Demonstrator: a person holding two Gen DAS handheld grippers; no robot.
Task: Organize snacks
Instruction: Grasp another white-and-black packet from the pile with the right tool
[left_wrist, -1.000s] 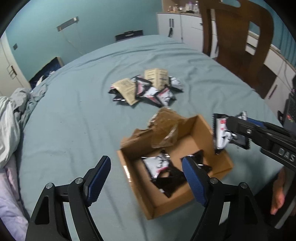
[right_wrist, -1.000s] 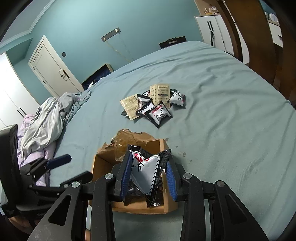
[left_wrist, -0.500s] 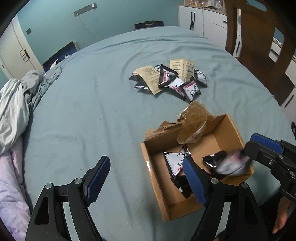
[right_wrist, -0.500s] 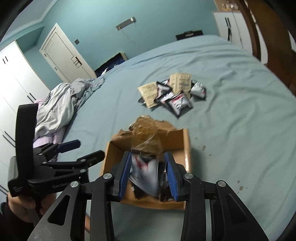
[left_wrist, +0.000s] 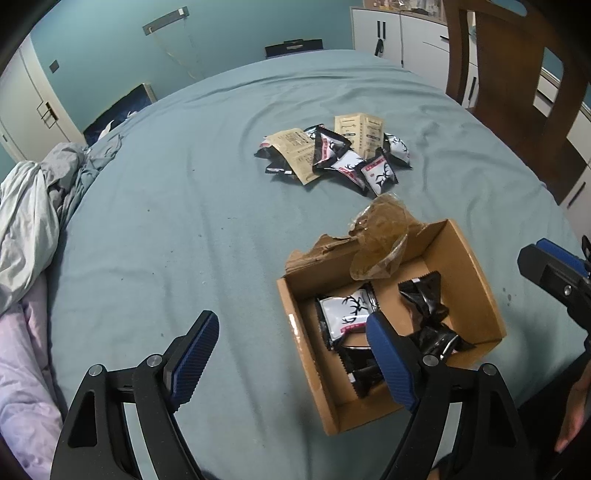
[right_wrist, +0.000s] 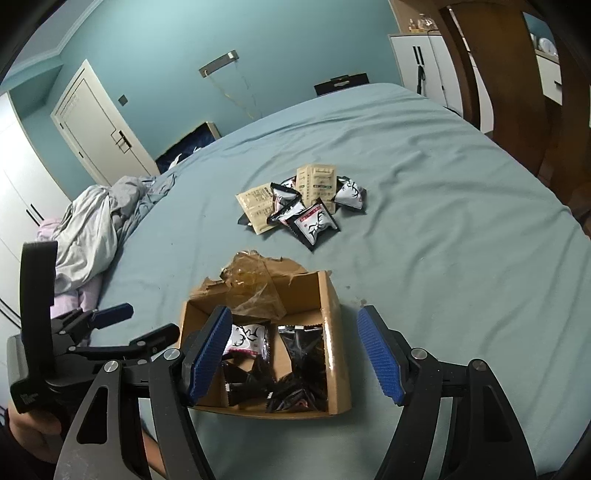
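An open cardboard box (left_wrist: 469, 266) (right_wrist: 334, 314) lies on the blue bedsheet, with several black and white snack packets (left_wrist: 347, 314) (right_wrist: 303, 350) inside. Crumpled brown tape (left_wrist: 380, 236) hangs over its far wall. A pile of loose snack packets (left_wrist: 332, 151) (right_wrist: 306, 206) sits farther up the bed. My right gripper (right_wrist: 295, 354) hovers over the box; its jaws are opening and nothing is between them. My left gripper (left_wrist: 291, 362) stands open and empty at the box's left side, above the sheet.
Bunched grey and pink bedding (left_wrist: 26, 221) (right_wrist: 88, 229) lies along the bed's left edge. A wooden chair (left_wrist: 524, 85) and white cabinets (left_wrist: 399, 33) stand at the right. A white door (right_wrist: 96, 129) is at the far left wall.
The right gripper's jaws have spread and the snack packet that they held has dropped into the box. The left gripper has stayed open.
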